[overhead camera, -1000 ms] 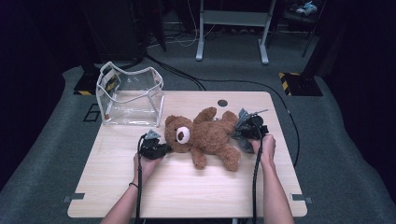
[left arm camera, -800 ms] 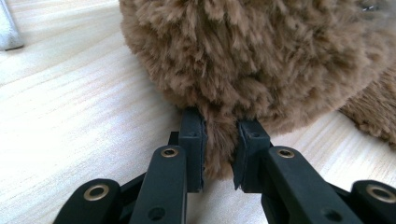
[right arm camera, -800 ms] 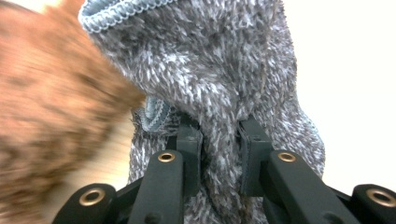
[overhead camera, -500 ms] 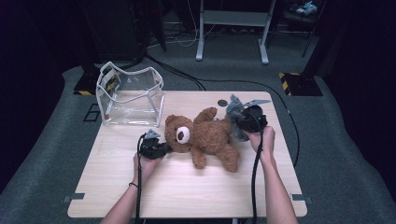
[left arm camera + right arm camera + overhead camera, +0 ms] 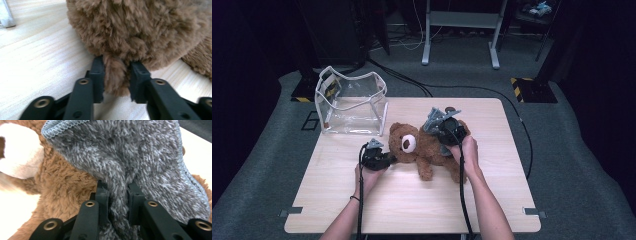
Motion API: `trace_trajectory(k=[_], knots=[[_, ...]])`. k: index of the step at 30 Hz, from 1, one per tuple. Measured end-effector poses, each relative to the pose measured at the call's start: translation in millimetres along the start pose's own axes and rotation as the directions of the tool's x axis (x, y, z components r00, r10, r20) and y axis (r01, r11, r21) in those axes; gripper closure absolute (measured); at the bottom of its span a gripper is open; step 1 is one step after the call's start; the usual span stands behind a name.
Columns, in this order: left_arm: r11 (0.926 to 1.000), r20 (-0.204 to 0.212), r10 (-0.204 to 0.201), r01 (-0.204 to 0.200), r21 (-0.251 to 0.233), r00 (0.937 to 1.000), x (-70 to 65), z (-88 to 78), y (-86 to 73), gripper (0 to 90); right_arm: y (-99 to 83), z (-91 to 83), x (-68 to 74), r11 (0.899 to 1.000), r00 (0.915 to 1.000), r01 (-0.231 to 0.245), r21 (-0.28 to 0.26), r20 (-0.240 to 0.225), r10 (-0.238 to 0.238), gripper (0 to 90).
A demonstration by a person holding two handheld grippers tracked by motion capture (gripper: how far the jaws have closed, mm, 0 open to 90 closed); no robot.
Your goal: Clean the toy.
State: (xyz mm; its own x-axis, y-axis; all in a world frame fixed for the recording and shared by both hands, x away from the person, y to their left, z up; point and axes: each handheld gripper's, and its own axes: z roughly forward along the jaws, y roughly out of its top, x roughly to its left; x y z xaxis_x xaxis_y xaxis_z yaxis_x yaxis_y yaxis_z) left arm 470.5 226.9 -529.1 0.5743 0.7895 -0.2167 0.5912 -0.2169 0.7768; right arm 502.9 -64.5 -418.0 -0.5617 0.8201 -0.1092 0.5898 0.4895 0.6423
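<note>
Wooden table (image 5: 337, 200), seen from the person's side: two forearms enter from the near edge, one gripper per hand. Left gripper (image 5: 384, 159): low on the tabletop beside the head of the brown teddy bear (image 5: 424, 147); its jaws have just been opening, a tuft of the bear's fur, seemingly an ear, between the pads (image 5: 98, 72), grip slack. Right gripper (image 5: 439, 131): above the bear's body, jaws pressed together on a fold of grey fleecy cloth (image 5: 140, 157), blue-stitched hem, draped over the bear. Teddy bear: lying mid-table, white muzzle up. Clear plastic bag (image 5: 352, 102): open-topped, far left corner, just beyond the bear's head.
</note>
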Motion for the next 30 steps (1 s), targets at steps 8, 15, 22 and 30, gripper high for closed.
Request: trace_trajectory(k=[8, 15, 22, 30], knots=[[0.9988, 0.003, 0.047, -0.047, 0.016, 0.9989, -3.7, 1.3, 0.8, 66.6, 5.8, -1.8, -1.7, 1.0, 0.9998, -0.001, -0.007, 0.018, 0.001, 75.8], [0.9982, -0.002, 0.055, -0.055, 0.026, 0.9985, -3.4, 0.8, 0.9, 70.2, 23.7, -28.9, 24.2, 0.989, 0.9949, 0.039, -0.139, -0.086, -0.052, 75.6], [0.9991, 0.015, 0.031, -0.032, 0.028, 0.9994, 0.0, 0.9, 1.3, 77.3, 24.7, 7.7, 54.8, 0.989, 0.9833, 0.133, -0.066, -0.116, -0.14, 75.5], [0.9995, 0.016, 0.02, -0.02, 0.023, 0.9997, -0.3, 1.5, 1.3, 78.2, 4.0, 3.2, 29.5, 0.997, 0.9917, 0.065, -0.05, -0.108, -0.07, 75.9]])
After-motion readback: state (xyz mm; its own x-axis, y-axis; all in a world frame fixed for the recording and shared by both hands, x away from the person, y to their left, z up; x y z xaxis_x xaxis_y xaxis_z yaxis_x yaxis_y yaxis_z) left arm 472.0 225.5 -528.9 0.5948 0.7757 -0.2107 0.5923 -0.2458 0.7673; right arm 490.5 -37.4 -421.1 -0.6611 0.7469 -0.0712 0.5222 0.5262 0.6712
